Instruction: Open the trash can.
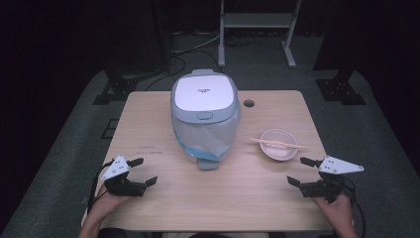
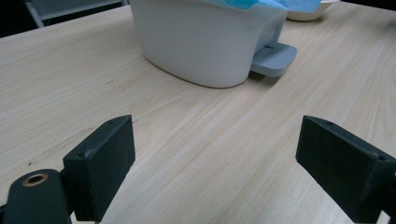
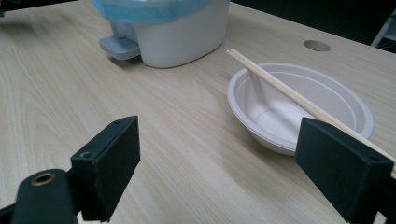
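A white pedal bin (image 1: 204, 116) with a grey lid and a blue liner stands mid-table, its grey pedal (image 2: 273, 58) facing the near edge. To its right sits a white bowl (image 1: 279, 144) with a pair of chopsticks (image 1: 277, 144) laid across its rim. My left gripper (image 1: 144, 171) rests open near the front left of the table, jaws wide apart over bare wood, pointing toward the bin (image 2: 205, 39). Near the front right my right gripper (image 1: 302, 171) is open too, with the bowl (image 3: 299, 105) and chopsticks (image 3: 289, 93) just ahead of its jaws.
A round cable hole (image 1: 248, 103) lies in the wooden table (image 1: 163, 124) behind the bowl. Beyond the table stand a metal stand (image 1: 257, 29), dark equipment feet and cables on a grey floor. Bare wood stretches between the two grippers.
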A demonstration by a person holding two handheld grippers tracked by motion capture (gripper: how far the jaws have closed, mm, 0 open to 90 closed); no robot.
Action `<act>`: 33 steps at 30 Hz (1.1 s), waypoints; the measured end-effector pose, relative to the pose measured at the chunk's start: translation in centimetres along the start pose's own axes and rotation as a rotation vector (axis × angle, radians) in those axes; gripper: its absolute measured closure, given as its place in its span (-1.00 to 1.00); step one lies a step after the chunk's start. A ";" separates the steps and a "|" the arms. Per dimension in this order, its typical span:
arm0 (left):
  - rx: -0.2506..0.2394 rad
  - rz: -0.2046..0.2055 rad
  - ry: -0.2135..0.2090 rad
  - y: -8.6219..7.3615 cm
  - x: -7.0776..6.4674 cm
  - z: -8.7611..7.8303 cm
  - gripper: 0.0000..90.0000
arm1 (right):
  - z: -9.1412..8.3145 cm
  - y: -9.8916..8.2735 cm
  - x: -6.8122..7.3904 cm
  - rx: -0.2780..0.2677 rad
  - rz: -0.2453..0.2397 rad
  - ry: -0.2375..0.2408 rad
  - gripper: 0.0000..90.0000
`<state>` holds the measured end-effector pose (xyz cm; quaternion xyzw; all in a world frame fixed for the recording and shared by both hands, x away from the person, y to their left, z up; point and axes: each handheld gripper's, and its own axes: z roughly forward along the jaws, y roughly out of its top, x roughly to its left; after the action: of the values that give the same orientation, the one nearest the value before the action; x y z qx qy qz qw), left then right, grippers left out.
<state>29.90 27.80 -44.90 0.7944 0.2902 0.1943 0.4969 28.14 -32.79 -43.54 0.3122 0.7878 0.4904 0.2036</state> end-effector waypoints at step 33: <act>0.023 0.142 -0.216 4.7 -4.7 7.6 -0.46 | -0.1 0.3 0.0 0.005 -0.032 -0.012 -0.71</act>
<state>32.14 18.03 -44.07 0.8348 0.1804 0.1392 0.5012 28.12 -32.74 -43.16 0.3027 0.7927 0.4833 0.2155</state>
